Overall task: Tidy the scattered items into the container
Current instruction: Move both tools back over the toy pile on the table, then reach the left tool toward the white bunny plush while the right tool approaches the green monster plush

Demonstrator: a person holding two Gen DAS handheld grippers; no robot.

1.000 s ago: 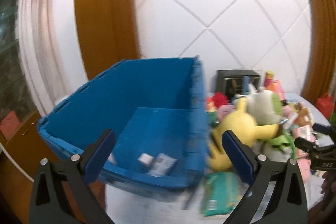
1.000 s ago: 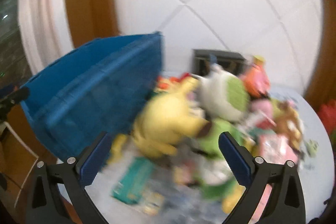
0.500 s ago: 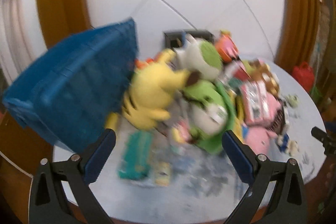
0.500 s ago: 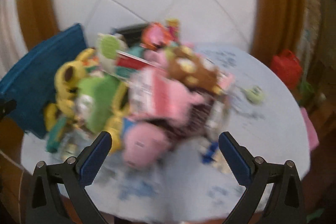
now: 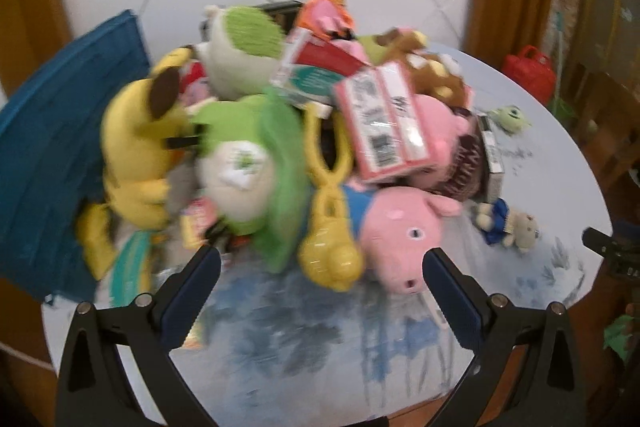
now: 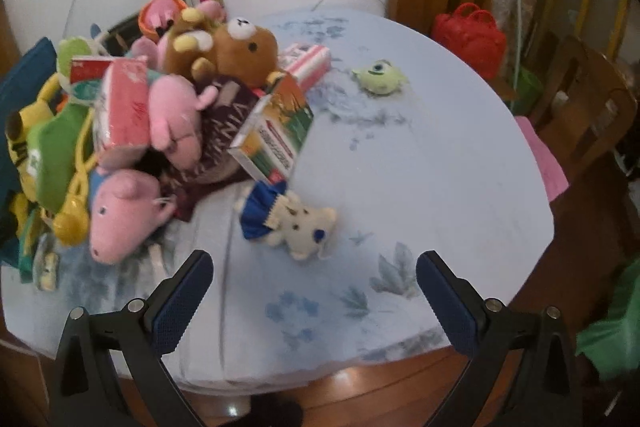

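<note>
A heap of toys and boxes lies on a round table [image 5: 304, 339]. It holds a yellow plush [image 5: 136, 147], a green plush [image 5: 248, 163], a pink pig plush [image 5: 400, 227] and a pink box [image 5: 384, 119]. The blue container [image 5: 52, 147] stands at the table's left edge. My left gripper [image 5: 320, 287] is open and empty, just in front of the pig and a yellow rattle [image 5: 328, 235]. My right gripper [image 6: 312, 287] is open and empty, above a small bear in a blue dress [image 6: 288, 219]. A green one-eyed plush [image 6: 380, 77] lies apart at the far right.
A brown bear plush [image 6: 240, 51] tops the heap, with a green and white box [image 6: 276, 135] leaning on its right side. A red bag [image 6: 468, 35] and a wooden chair [image 6: 588, 107] stand beyond the table's right edge. A white tiled wall is behind.
Both views have swung right, from the blue container to the toy heap and the table's right half. Both grippers stay open.
</note>
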